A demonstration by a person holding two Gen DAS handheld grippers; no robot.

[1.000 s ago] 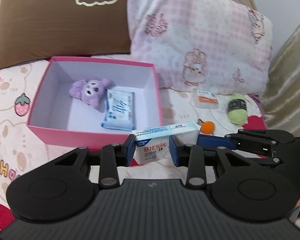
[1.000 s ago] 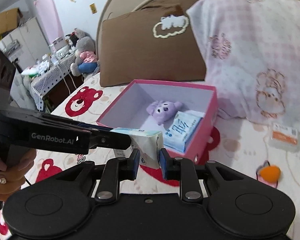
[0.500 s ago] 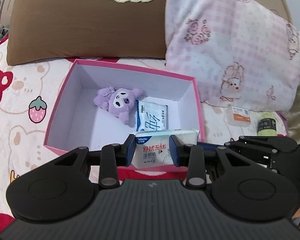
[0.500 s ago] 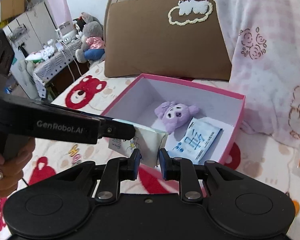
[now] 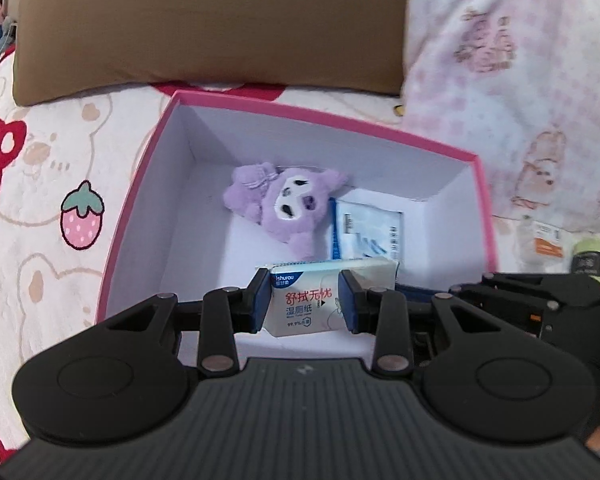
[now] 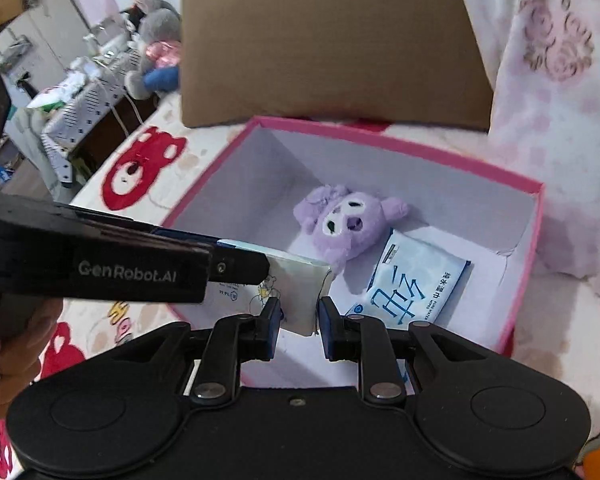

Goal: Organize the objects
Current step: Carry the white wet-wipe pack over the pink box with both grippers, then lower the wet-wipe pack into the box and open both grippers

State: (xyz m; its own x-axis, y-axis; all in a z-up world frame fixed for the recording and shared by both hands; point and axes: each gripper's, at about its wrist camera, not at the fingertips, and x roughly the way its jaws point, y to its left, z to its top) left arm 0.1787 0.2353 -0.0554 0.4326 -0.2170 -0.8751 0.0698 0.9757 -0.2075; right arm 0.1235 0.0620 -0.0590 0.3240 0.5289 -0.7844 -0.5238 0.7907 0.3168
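Observation:
A white wet-wipe pack (image 5: 304, 305) with red lettering hangs over the near part of the pink box (image 5: 139, 176), and both grippers hold it. My left gripper (image 5: 303, 306) is shut on its printed end. My right gripper (image 6: 298, 312) is shut on the other end of the pack (image 6: 300, 292), with the left gripper's black body crossing from the left in the right wrist view. Inside the box (image 6: 528, 248) lie a purple plush toy (image 5: 285, 200) (image 6: 346, 220) and a flat blue-and-white wipe packet (image 5: 370, 230) (image 6: 410, 284).
A brown pillow (image 5: 203, 20) and a pink patterned pillow (image 5: 516, 80) stand behind the box on the bear-print bedding. A small orange-labelled packet (image 5: 546, 240) and a green yarn ball (image 5: 590, 256) lie to the box's right. A person's hand (image 6: 7, 364) grips the left tool.
Both grippers carried the wet-wipe pack from in front of the box forward and down, so it now hangs over the box's inside. Both grips are unchanged.

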